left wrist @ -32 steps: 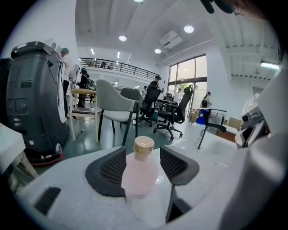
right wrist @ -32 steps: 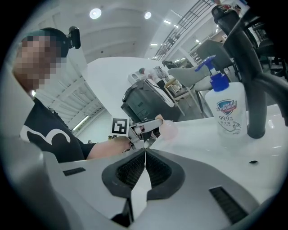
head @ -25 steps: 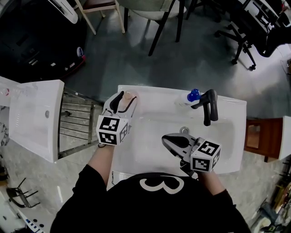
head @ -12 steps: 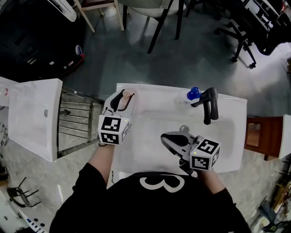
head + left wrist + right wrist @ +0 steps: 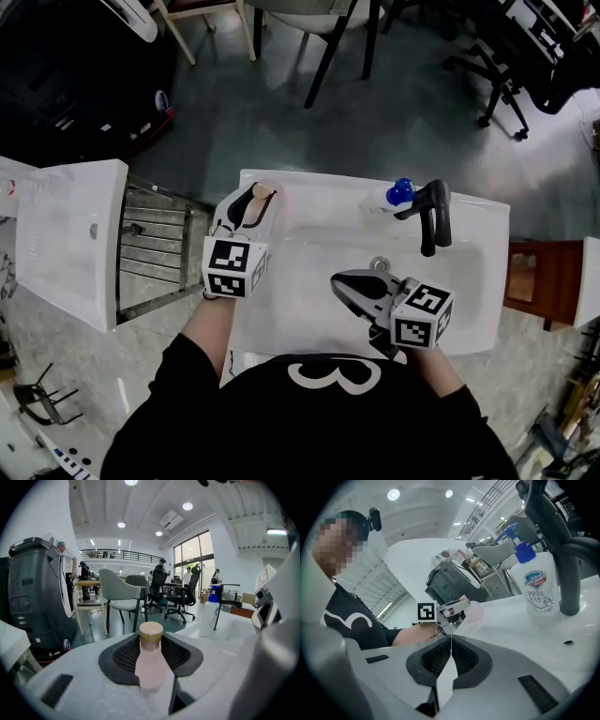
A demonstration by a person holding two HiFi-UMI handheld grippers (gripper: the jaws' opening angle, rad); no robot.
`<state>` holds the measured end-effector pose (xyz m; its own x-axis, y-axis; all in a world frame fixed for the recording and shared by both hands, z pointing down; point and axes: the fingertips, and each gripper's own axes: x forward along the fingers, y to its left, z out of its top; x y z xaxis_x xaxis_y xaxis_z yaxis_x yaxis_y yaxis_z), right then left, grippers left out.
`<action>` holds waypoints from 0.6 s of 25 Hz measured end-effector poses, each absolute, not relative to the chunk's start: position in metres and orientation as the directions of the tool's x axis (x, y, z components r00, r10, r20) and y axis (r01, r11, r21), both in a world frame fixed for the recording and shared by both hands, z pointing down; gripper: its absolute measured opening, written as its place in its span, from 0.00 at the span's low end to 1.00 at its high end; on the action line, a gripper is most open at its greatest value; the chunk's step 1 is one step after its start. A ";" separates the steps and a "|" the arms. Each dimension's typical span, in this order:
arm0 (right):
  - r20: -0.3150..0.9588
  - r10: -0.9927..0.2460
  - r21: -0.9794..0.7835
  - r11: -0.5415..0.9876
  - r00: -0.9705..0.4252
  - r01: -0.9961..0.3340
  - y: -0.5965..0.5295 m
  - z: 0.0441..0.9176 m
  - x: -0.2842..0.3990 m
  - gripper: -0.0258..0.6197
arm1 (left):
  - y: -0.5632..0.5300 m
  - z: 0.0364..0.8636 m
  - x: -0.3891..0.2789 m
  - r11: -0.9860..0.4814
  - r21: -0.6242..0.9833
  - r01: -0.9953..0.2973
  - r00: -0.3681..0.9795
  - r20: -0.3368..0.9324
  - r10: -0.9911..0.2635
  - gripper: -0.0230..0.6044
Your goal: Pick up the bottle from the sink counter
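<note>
A small pink bottle (image 5: 264, 191) with a tan cap stands upright at the left end of the white sink counter (image 5: 323, 199). My left gripper (image 5: 255, 199) has just been closing its jaws, and the bottle (image 5: 150, 663) sits between them with both black pads against its sides. From the right gripper view the same bottle (image 5: 477, 611) shows in the left gripper (image 5: 451, 613). My right gripper (image 5: 339, 281) hovers over the basin (image 5: 300, 305), its jaws (image 5: 451, 641) shut and holding nothing.
A black faucet (image 5: 431, 216) and a clear soap bottle with a blue pump (image 5: 394, 199) stand at the counter's back right. Another white counter (image 5: 66, 239) and a metal rack (image 5: 155, 253) lie to the left. Chairs (image 5: 328, 28) stand beyond, and a wooden stool (image 5: 534, 281) at the right.
The left gripper's jaws have drawn in from wide apart onto the pink bottle. Neither hand has shifted and the right gripper is unchanged.
</note>
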<state>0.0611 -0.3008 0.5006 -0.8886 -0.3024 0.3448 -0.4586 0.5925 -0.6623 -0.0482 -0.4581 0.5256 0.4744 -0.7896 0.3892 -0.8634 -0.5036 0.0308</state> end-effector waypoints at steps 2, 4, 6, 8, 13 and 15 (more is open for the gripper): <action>0.346 -0.301 -0.664 0.590 -0.889 -0.459 -0.301 0.502 0.061 0.06 | -0.458 0.526 -0.048 -0.504 0.033 -0.863 0.476 0.388 -0.789 0.28; 0.346 -0.299 -0.666 0.590 -0.890 -0.457 -0.301 0.502 0.061 0.06 | -0.457 0.525 -0.048 -0.502 0.033 -0.864 0.474 0.387 -0.791 0.28; 0.346 -0.300 -0.668 0.587 -0.889 -0.457 -0.301 0.503 0.061 0.06 | -0.457 0.525 -0.048 -0.498 0.033 -0.867 0.470 0.387 -0.793 0.27; 0.344 -0.300 -0.670 0.586 -0.890 -0.456 -0.301 0.503 0.060 0.06 | -0.456 0.525 -0.049 -0.494 0.035 -0.869 0.467 0.388 -0.795 0.27; 0.337 -0.299 -0.672 0.588 -0.893 -0.450 -0.300 0.502 0.060 0.06 | -0.454 0.525 -0.049 -0.490 0.055 -0.870 0.471 0.386 -0.793 0.27; 0.336 -0.301 -0.672 0.587 -0.892 -0.451 -0.299 0.501 0.061 0.06 | -0.453 0.524 -0.050 -0.488 0.061 -0.871 0.471 0.387 -0.793 0.27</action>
<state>0.0611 -0.2991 0.5007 -0.8923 -0.3014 0.3362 -0.4514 0.5875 -0.6716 -0.0495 -0.4526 0.5243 0.4713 -0.7926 0.3869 -0.8708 -0.4878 0.0614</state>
